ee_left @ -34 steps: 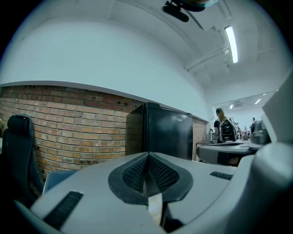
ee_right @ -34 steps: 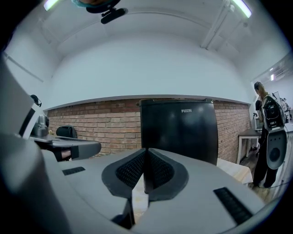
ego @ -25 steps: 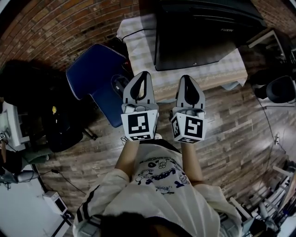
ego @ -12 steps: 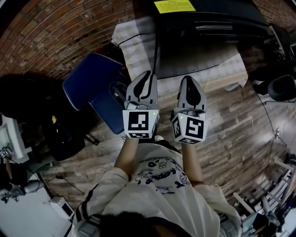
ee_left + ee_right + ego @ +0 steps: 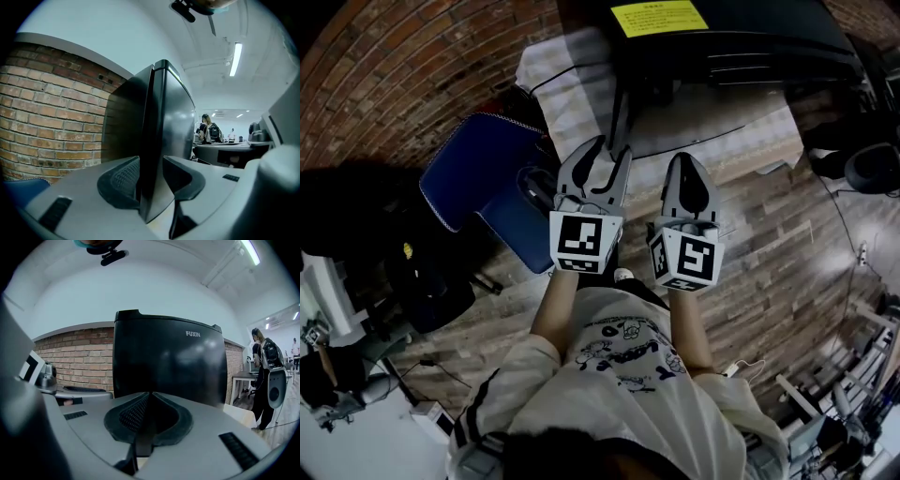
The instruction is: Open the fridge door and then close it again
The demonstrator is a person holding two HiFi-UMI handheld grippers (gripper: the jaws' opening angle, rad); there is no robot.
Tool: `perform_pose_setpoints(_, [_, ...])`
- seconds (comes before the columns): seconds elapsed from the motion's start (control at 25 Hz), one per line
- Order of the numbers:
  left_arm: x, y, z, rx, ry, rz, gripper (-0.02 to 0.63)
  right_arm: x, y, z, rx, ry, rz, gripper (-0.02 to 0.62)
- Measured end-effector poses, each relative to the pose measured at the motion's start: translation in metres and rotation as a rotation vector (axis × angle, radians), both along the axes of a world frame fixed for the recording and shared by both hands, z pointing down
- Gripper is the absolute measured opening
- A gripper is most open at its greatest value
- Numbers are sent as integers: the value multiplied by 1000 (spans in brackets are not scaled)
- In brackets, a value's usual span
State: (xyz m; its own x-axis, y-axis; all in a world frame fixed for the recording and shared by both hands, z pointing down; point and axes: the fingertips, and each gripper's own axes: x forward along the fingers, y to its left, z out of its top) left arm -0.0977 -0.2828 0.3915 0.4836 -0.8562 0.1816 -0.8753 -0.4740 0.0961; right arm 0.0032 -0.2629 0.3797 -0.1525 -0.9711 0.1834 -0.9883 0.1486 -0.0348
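Head view, with both gripper views. A black compact fridge (image 5: 712,103) stands on a table (image 5: 581,94) covered with a checked cloth, set against a brick wall (image 5: 412,66). A yellow label (image 5: 659,17) lies on the fridge's top, and its door looks shut against the cabinet. A blue chair (image 5: 483,169) stands on the wooden floor (image 5: 778,253), just left of the table.

The person holds both tools side by side, pointing at the fridge front. The left gripper (image 5: 612,148) is at the fridge's left front corner, and its jaws have just been opening and now stand apart. In the left gripper view the fridge's dark vertical edge (image 5: 152,117) lines up with the gap between the textured pads (image 5: 123,180), which do not press on it. Whether the edge has actually entered the jaws cannot be told. The right gripper (image 5: 687,161) has its jaws together with nothing between them. In the right gripper view it faces the door panel (image 5: 168,357), which bears white lettering near the top.

Marker cubes (image 5: 585,241) sit at the rear of each tool. People (image 5: 208,131) stand at desks far behind the fridge
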Motion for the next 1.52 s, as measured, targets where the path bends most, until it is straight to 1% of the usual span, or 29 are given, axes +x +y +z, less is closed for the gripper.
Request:
perform_pose_setpoints(0.2, [10, -9, 4, -5, -4, 67, 158, 1, -7, 5, -14, 3, 13, 34])
perform_pose_setpoints(0.4, [15, -14, 6, -3, -4, 90, 169, 4, -10, 10, -28, 4, 24, 34])
perform_pose_setpoints(0.6, [16, -17, 5, 10, -17, 117, 184, 6, -14, 13, -34, 5, 33, 34])
perform_pose_setpoints(0.72, [20, -18, 4, 23, -14, 158, 193, 5, -17, 15, -40, 9, 34, 34])
perform_pose_setpoints(0.84, [25, -17, 2, 39, -37, 192, 201, 6, -17, 16, -42, 11, 37, 34])
perform_pose_setpoints(1.12, [28, -21, 4, 52, -60, 201, 201, 8, -19, 19, -45, 8, 48, 34])
perform_pose_setpoints(1.52, [27, -23, 3, 40, -15, 190, 192, 14, -21, 23, -48, -4, 61, 34])
